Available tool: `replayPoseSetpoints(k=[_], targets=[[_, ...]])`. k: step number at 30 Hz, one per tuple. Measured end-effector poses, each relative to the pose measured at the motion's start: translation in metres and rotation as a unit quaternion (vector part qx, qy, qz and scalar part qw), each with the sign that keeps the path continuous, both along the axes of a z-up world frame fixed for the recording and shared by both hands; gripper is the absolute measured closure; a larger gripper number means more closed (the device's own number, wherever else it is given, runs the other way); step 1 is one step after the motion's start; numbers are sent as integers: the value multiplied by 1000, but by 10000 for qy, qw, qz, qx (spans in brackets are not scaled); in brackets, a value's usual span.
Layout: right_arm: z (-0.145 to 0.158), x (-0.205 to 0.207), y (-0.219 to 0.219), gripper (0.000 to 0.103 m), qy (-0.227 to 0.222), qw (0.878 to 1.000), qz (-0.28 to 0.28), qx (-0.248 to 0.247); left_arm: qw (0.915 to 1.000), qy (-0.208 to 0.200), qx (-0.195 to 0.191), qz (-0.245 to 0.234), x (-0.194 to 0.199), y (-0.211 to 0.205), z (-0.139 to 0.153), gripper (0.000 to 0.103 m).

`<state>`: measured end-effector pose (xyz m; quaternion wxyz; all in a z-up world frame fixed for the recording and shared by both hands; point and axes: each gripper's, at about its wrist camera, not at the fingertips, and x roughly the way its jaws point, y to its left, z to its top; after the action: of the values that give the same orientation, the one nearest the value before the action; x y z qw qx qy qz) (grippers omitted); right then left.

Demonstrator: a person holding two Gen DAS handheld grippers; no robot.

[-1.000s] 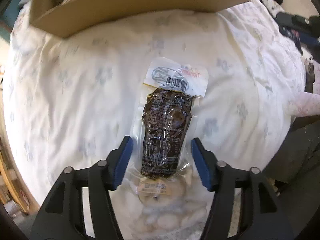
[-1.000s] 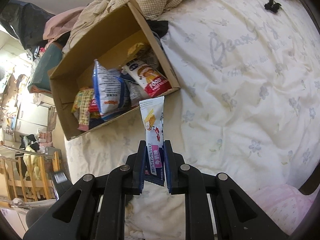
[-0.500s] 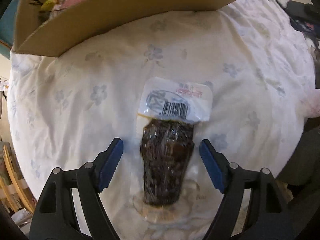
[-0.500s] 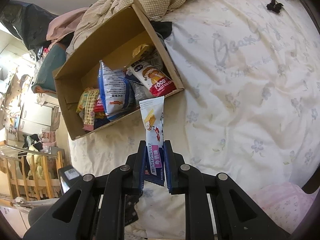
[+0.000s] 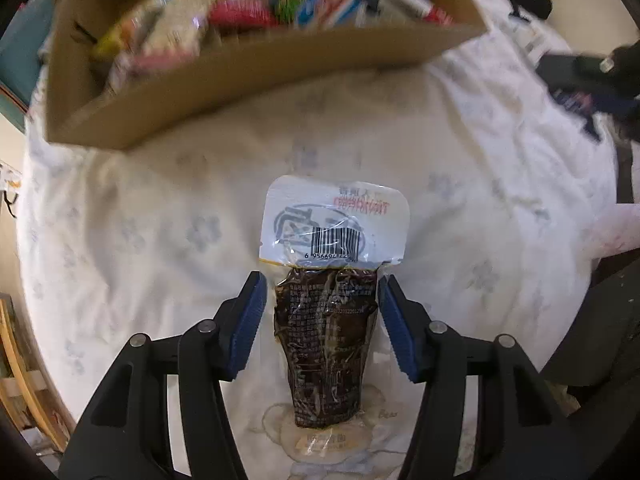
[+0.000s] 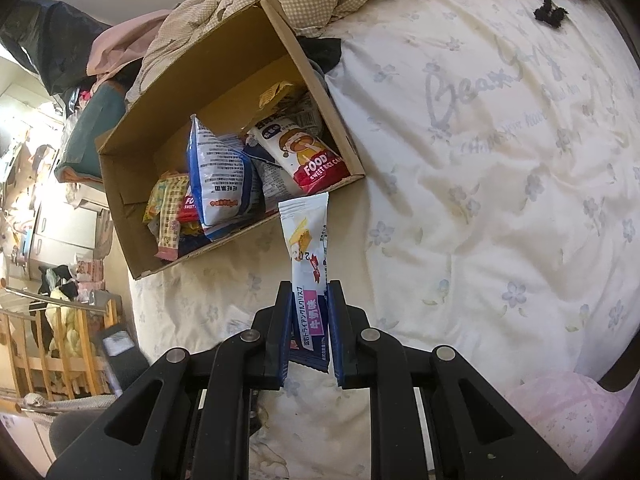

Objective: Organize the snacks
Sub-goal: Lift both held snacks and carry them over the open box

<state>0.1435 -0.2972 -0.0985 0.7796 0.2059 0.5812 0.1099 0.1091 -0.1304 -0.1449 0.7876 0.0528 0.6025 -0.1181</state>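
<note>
Snacks fill the cardboard box [image 6: 224, 128] at upper left on the bed [image 6: 500, 160]. The right gripper [image 6: 308, 332] clamps a white stick packet [image 6: 306, 248]. The left gripper [image 5: 320, 320], jaws just closing, straddles a dark vacuum pouch [image 5: 326, 320]; I can't tell if they touch it.

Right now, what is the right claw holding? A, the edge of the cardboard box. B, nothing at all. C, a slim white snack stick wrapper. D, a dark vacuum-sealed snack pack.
C: the right claw is shut on a slim white snack stick, held above the bedsheet just outside the cardboard box; the dark pack sits between the left claw's pads.
</note>
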Motion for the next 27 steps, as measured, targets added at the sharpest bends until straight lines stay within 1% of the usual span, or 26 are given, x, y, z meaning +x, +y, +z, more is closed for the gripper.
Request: replayPoseSetpoints(k=[2,5,8,10,12,13,16,19,20,23,27], targets=[[1,-1,-1,86,-25,10000,-2,-39,9998,-183,2,49,-2,0,14,50],[2,-2,-4,86,-42,10000,-46,-23,9990,-412,1,162,-16,11,32,50],[9,-5,-5,86,-151,9998,-59,88,9974,-604,-133,378,-24,23,51,50],[17,-6,-3,86,-319,9992,-53,216,9952,-765,-274,536,-33,32,69,50],[27,-8,0,86,-546,9979,-30,346,9917,-1021,-327,709,-47,42,92,50],[32,-9,1,86,-665,9970,-31,406,9898,-1140,-350,781,-47,48,98,50],[52,-11,5,86,-1194,9913,-65,547,9831,-1494,-344,1000,-34,71,121,50],[64,-8,5,86,-1523,9859,-99,683,9760,-1833,-232,1156,-24,85,139,50],[67,-5,4,86,-1576,9847,-113,732,9739,-1903,-221,1215,-16,90,143,50],[70,11,2,86,-1629,9838,-167,732,9718,-1931,-258,1332,4,103,157,50],[70,33,-1,86,-1642,9842,-315,586,9690,-2058,-194,1350,32,105,162,50]])
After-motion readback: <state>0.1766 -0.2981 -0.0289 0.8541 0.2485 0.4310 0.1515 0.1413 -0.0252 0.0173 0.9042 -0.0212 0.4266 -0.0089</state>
